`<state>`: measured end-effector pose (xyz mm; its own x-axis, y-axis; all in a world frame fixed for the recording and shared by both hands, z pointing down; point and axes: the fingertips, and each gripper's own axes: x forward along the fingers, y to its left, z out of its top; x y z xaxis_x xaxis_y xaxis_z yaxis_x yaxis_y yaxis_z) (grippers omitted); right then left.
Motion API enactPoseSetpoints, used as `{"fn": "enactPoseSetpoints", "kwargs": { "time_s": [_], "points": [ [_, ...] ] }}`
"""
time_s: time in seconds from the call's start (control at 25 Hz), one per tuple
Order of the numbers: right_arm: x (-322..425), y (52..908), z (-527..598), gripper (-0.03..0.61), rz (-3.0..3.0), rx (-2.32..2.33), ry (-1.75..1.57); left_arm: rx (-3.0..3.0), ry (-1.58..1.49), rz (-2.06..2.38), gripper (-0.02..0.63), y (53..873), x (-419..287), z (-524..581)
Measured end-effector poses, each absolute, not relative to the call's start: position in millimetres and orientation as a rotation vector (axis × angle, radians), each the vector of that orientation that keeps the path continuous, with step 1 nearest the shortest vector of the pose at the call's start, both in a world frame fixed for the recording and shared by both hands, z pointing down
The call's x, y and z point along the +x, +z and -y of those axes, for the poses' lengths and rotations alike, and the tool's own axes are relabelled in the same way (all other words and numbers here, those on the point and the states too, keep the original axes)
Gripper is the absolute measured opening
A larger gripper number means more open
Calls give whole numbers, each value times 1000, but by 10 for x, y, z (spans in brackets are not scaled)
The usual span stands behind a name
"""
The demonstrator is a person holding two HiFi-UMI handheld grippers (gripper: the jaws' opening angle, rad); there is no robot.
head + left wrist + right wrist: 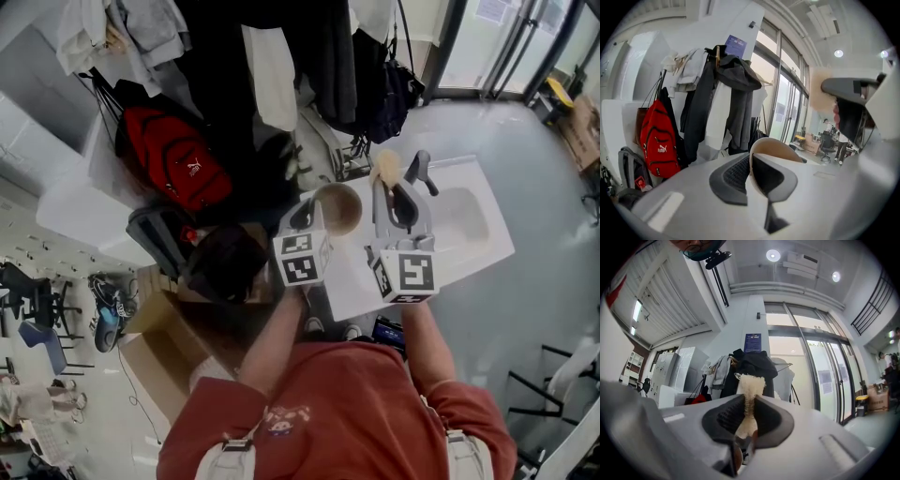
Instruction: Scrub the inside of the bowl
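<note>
Item one: the left tongs (751,176), which we record as clamped on the wall of a tan bowl (772,147), with the ribbed pad against the outside and the other pad inside the rim. In the head view we see the same left tongs (307,214) holding the bowl (339,208) at the near left corner of the white surface (492,246), its brown inside turned up toward the camera; we cannot tell whether the bowl's base touches the surface. Item two: the right tongs (749,420), closed tight on a pale, fibrous scrubber (750,387) whose frayed top stands up above the pads. From above, the right tongs (400,178) carry the scrubber (386,167) just beside the bowl on its right, apart from the rim and outside the bowl. Item three: the surface itself, white, with a shallow basin (459,217) sunk into its right half. Item four: the person, in a red shirt (347,412), with a forearm reaching to each marker cube. Item five, surroundings: a red backpack (178,159), hanging left of a rack of dark and pale coats (281,56); a cardboard box (173,347) on the floor at the left; and tall glass doors (820,376) behind the coats in the right gripper view. The left gripper view repeats the red backpack (658,140) and the coats (736,93), and shows a far room with chairs through the glass.
</note>
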<state>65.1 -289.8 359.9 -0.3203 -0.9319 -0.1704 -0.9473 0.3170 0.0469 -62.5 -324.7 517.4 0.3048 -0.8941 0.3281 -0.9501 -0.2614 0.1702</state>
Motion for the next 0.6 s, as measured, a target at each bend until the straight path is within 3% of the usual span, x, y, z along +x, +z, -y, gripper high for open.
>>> {"fn": "enactPoseSetpoints", "kwargs": {
  "time_s": [0.6],
  "points": [
    [677,3587,2889,48,-2449,-1760,205,2381,-149,1836,26,3945,-725,3156]
  ]
}}
